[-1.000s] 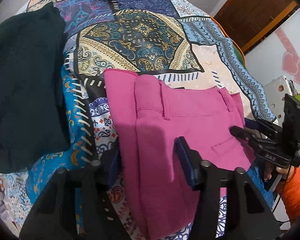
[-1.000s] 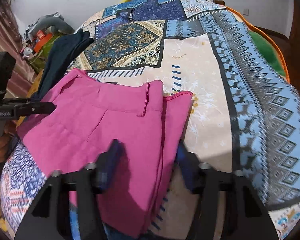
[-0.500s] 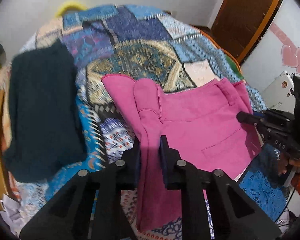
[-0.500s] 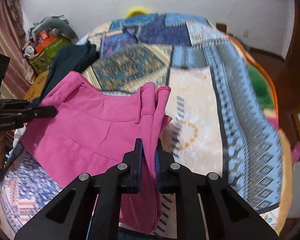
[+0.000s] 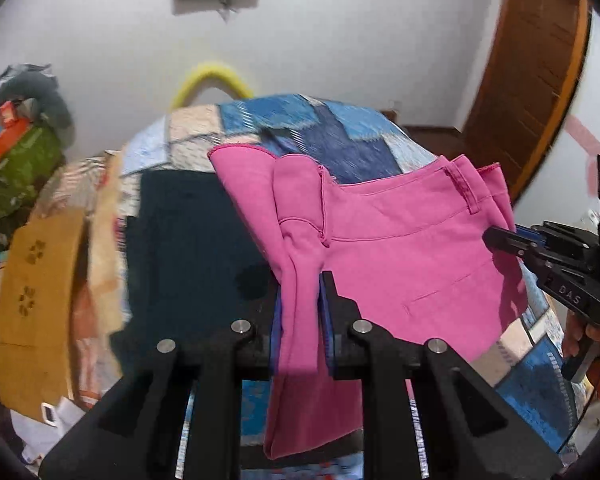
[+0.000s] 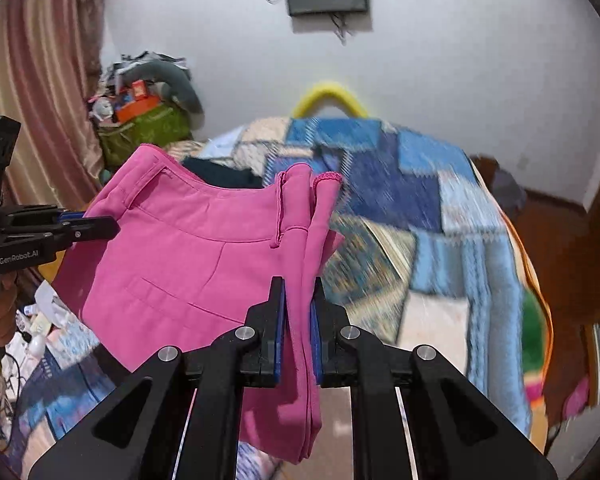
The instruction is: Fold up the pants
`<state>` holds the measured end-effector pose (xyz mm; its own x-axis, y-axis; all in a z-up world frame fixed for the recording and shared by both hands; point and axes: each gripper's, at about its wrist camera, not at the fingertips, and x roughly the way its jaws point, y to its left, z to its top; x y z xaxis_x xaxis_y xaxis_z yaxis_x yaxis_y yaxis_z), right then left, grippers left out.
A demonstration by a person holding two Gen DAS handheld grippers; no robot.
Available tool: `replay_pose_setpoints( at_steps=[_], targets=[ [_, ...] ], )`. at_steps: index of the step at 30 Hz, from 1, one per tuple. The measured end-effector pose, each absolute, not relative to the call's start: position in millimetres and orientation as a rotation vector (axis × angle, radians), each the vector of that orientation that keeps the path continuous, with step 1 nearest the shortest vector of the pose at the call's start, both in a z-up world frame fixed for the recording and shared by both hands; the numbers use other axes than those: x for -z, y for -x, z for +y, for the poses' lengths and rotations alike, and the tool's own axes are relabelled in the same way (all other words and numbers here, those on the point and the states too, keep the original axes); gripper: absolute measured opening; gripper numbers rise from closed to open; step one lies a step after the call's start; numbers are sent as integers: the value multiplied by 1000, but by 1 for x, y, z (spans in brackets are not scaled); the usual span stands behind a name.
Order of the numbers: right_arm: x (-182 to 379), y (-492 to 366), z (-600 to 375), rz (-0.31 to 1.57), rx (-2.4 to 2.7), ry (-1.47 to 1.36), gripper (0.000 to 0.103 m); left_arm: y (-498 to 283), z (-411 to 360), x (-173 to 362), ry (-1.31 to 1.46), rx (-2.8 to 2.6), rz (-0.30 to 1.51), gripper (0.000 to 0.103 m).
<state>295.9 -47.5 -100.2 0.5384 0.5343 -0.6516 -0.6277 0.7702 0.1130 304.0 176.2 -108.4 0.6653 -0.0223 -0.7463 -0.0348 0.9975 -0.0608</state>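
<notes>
The pink pants [image 5: 400,248] hang lifted above the patchwork bedspread [image 5: 340,128], waistband up, stretched between both grippers. My left gripper [image 5: 302,280] is shut on the bunched left edge of the cloth. In the left wrist view my right gripper [image 5: 500,240] reaches in from the right, its tips against the pants' other edge. From the right wrist view the pink pants [image 6: 188,256] spread to the left, and my right gripper [image 6: 298,284] is shut on their gathered right edge. My left gripper [image 6: 100,226] shows at the far left, clamped on the opposite edge.
A dark folded garment [image 5: 188,248] lies on the bed left of the pants. A green bag [image 6: 144,132] heaped with clutter stands by the pink curtain [image 6: 40,92]. A wooden door [image 5: 540,72] is at the right, a yellow hoop [image 6: 330,94] behind the bed.
Both grippers closed on the side edges of the pants, then rose and tilted up, lifting the pants off the bedspread. The wall and screen have come into view.
</notes>
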Motion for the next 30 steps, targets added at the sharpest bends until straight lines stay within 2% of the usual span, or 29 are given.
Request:
replay_pose_setpoints(
  at_steps=[6,10,16,25,30],
  targets=[
    [88,-302,7,676,-753,142,10,-301,235,96,101,-119,802,18],
    [94,-311,44,676,-782,118,10,-301,270,105,133,-190,803,17],
    [123,-324,94,741,-805,103,10,-310,315,150,143,-267,858,17],
    [186,-342,127,886,-774,141,10,-340,329,230,111,-288,980,18],
    [199,-347,126,922,-761,157,11,-346,333,252,103,-289,1012,24]
  ],
)
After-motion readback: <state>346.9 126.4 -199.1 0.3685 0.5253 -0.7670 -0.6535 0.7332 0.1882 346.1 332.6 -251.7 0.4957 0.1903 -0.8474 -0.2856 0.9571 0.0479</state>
